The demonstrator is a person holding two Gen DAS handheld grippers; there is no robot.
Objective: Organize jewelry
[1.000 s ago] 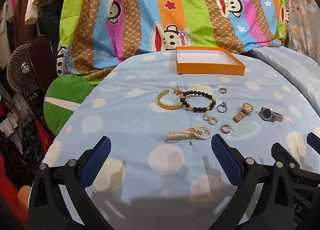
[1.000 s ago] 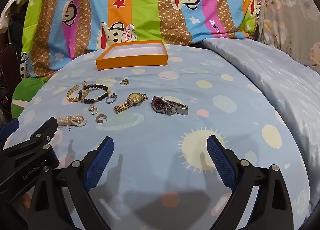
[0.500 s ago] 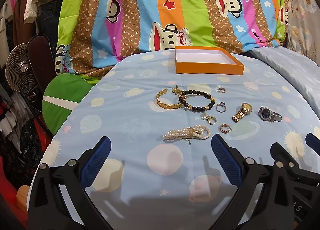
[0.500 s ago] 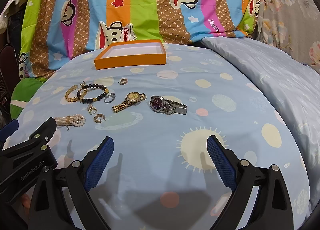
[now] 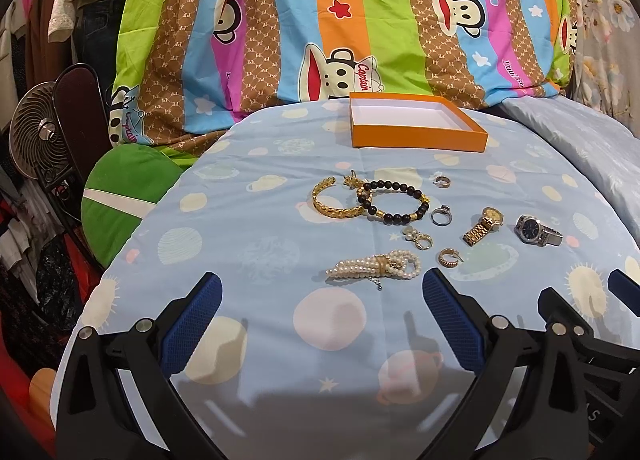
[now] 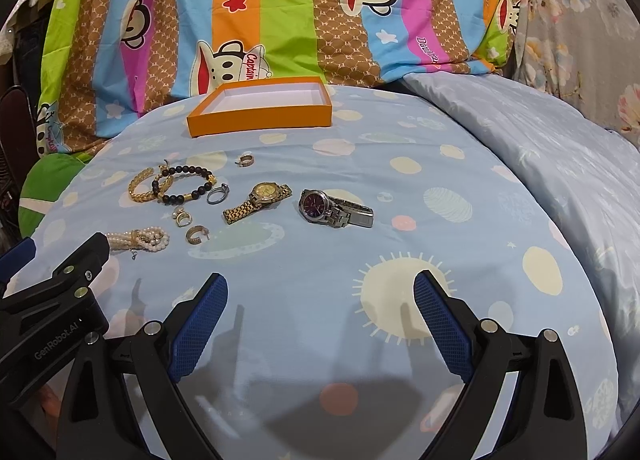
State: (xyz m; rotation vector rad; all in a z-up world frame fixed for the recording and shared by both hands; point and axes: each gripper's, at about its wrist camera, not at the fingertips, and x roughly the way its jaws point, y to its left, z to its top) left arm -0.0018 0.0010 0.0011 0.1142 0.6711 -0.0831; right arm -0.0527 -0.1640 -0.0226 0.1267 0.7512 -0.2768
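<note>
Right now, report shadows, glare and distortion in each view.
Left wrist: fisheye bends the bedsheet; left gripper casts soft shadows; jewelry sharp. Right wrist: same curvature, right gripper shadows below; mild shine on the silver watch.

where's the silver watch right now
The silver watch lies on the bedspread, rightmost of the jewelry, just right of the gold watch and in front of the orange box.

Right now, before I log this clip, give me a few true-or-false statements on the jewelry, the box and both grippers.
1. The orange box holds nothing. True.
2. The left gripper grips the pearl bracelet. False: it is open, short of it.
3. The silver watch lies right of the gold watch. True.
4. The right gripper is shut. False: open, holding nothing.
5. The black bead bracelet lies in the box. False: on the sheet, overlapping the gold bangle.
</note>
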